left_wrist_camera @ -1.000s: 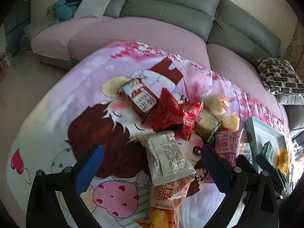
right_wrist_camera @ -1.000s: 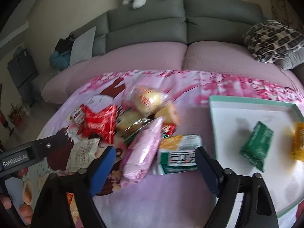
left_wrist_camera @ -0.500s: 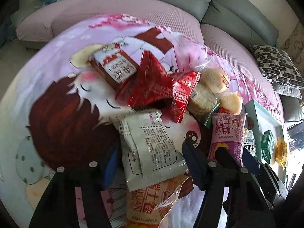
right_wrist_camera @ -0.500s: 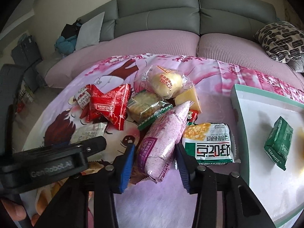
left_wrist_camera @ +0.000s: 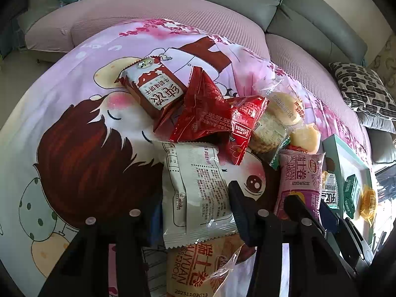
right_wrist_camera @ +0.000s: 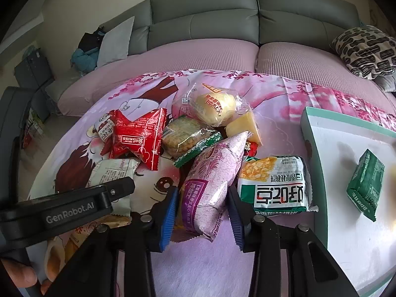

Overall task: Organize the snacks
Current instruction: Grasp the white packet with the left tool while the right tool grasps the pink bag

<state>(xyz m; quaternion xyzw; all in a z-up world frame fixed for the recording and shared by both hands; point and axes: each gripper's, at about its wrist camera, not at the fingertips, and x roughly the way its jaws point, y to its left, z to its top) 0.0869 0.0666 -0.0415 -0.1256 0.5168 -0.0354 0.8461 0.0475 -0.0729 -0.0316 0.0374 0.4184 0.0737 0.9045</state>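
The left gripper [left_wrist_camera: 195,212] is closing on the grey-white packet [left_wrist_camera: 195,190] between its jaws. The right gripper [right_wrist_camera: 201,212] is closing on the purple packet [right_wrist_camera: 210,183]. Most snacks remain piled on the cloth [right_wrist_camera: 272,113]; the tray [right_wrist_camera: 321,133] at the right holds only a green packet [right_wrist_camera: 366,183] and a yellow item, so sorting has barely begun.

An orange crinkly snack packet [left_wrist_camera: 190,267] is running off the left wrist view's bottom edge, its upper part lying hidden beneath the pale grey foil packet [left_wrist_camera: 195,190].
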